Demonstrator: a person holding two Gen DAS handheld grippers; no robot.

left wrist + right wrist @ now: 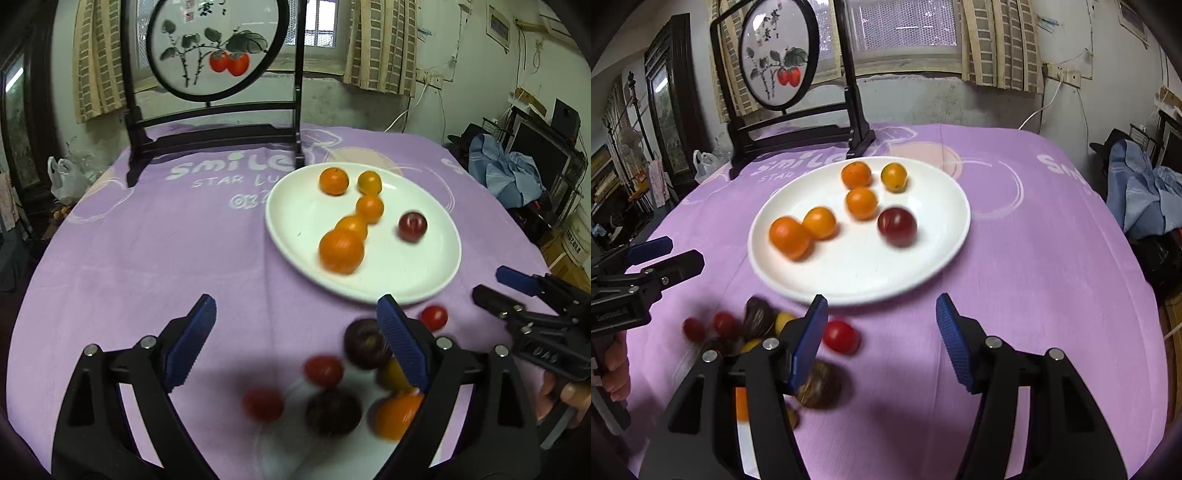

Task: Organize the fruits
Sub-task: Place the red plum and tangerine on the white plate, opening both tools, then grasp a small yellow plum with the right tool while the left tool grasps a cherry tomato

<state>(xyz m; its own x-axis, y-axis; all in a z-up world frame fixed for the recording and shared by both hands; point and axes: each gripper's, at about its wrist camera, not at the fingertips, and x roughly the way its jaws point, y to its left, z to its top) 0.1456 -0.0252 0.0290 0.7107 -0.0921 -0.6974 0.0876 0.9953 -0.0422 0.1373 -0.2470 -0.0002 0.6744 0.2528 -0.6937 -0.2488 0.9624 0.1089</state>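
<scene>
Sorting is partway done, judging by how the fruit lies. The plate [945, 236] sits on the purple cloth [147, 258] and already carries 6 pieces: 5 oranges, the nearest being the largest [341, 251], and 1 dark red plum [897, 226]. They are spread loosely over the far and middle parts of the plate, 2 of the oranges touching.

Off the plate, a loose pile waits on the cloth just beside its near rim. In the left wrist view I count 3 red tomatoes [322, 370], 2 dark purple fruits [366, 343], 1 yellow fruit half hidden by a finger, and 1 orange [397, 415] at the pile's near side. The right wrist view shows the same pile blurred and partly behind a finger, with a brownish round piece [820, 384] nearest the camera; whether that is 1 of the 2 dark fruits I cannot tell. So roughly 7 pieces are left, more than are on the plate.

The left gripper [295, 332] stands spread wide over the pile, with nothing between its pads. The right gripper [881, 332] is also parted and empty, over bare cloth near the plate's rim, with 1 tomato [840, 335] just beside its left finger.

The next step looks like picking from the pile.
</scene>
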